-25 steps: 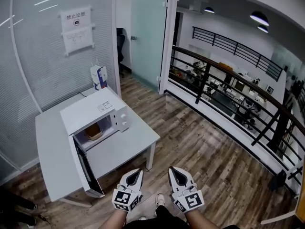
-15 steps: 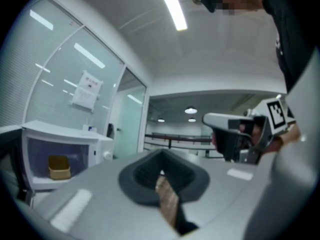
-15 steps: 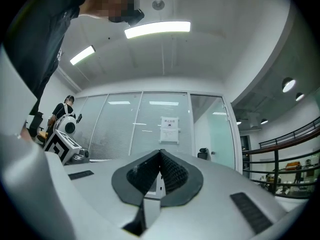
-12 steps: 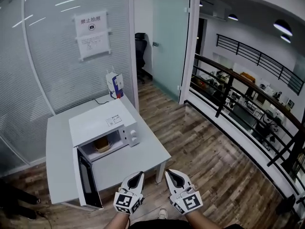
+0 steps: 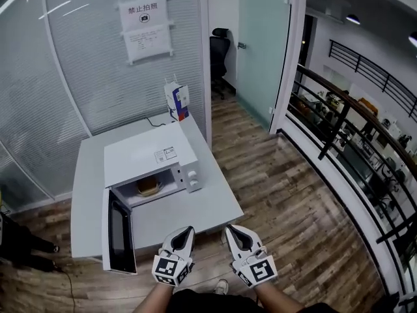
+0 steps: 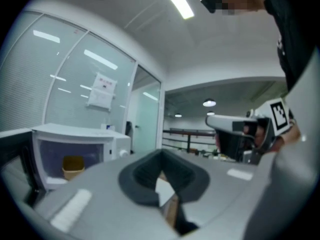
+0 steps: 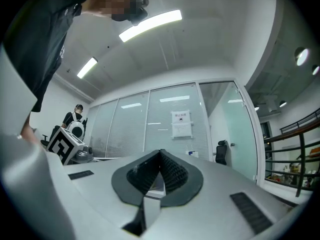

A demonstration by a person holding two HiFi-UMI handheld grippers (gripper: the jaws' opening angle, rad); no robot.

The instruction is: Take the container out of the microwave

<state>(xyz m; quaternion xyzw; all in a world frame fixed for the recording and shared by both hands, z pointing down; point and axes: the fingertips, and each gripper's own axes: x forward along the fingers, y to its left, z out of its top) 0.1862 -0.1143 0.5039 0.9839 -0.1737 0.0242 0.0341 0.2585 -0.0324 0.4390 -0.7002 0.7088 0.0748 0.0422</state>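
Note:
A white microwave (image 5: 151, 155) stands on a white table (image 5: 202, 204) with its door (image 5: 120, 235) swung open towards me. Inside it sits a small tan container (image 5: 148, 186), which the left gripper view shows as a yellowish tub (image 6: 73, 166) at far left. My left gripper (image 5: 184, 231) and right gripper (image 5: 230, 229) are side by side at the table's near edge, well short of the microwave. Both are shut and hold nothing. The left gripper's jaws (image 6: 161, 157) meet, and so do the right gripper's (image 7: 160, 154).
A blue and white carton (image 5: 177, 100) stands at the table's back edge against the glass wall with a paper notice (image 5: 144, 28). An office chair (image 5: 220, 49) is behind a glass door. A black railing (image 5: 345, 106) runs along the right over a wooden floor. Dark shoes (image 5: 23, 250) show at left.
The table and microwave have drifted right and nearer in the head view as I turned towards them. Both grippers stayed shut, side by side in front of me.

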